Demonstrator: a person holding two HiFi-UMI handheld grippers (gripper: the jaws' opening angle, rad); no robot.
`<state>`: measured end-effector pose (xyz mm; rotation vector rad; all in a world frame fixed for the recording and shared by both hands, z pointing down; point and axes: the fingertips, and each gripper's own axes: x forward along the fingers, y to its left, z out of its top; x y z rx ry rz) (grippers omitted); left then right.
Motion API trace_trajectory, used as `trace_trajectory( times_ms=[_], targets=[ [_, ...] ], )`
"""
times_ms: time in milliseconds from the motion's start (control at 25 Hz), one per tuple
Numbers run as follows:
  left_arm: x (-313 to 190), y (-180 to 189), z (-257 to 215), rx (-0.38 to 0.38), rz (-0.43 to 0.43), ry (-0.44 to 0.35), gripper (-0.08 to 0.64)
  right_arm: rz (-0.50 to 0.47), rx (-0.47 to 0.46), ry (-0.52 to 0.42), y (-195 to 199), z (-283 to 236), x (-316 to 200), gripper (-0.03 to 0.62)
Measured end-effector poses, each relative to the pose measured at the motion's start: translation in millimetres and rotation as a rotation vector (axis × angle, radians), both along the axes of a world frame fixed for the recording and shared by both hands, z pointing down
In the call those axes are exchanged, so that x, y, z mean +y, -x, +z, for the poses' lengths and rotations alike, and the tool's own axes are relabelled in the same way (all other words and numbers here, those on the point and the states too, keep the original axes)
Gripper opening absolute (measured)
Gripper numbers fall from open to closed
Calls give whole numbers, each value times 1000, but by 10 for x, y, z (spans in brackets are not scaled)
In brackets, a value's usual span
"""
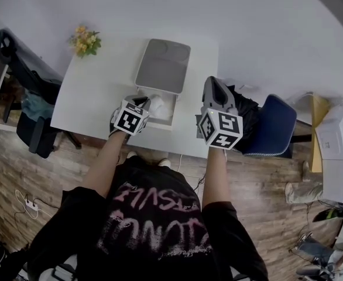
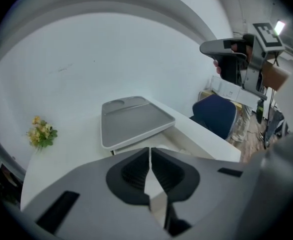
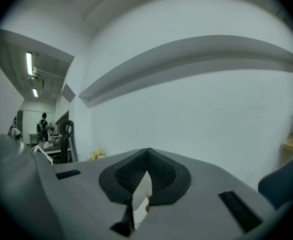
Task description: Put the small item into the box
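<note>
Reading both tools as closed and empty. Left tool [image 2: 150, 150] hangs tilted down over the near left corner of the box [image 1: 160, 123]; its jaw tips meet, with nothing between them. The box sits on the white bench [image 1: 95, 98] with its grey lid [image 1: 163, 69] swung back and standing open behind it, which leaves the mouth free from my side. Inside lies a pale crumpled lump [image 1: 160, 107], just beside the left tool's tip; whether they touch I cannot tell. I take it for the small item, so the drop looks done. Right tool [image 3: 147, 151] is held level off the box's right side, apart from everything, parked out of the way, I judge. Its jaws also meet at the tips. A reddish speck [image 3: 147, 207] shows in the gap behind them, too small to name.
</note>
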<state>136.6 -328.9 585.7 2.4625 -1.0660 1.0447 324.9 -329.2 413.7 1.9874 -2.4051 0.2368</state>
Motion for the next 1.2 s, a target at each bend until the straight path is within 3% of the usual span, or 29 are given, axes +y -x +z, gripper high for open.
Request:
trace_trajectory(
  times_ms=[400, 1200],
  targets=[
    [-70, 132, -312, 94, -103, -99, 3, -10, 4, 6, 58, 15, 37, 12],
    [-250, 209, -2106, 287, -163, -513, 3, -39, 26, 8, 142, 17, 85, 12]
  ],
)
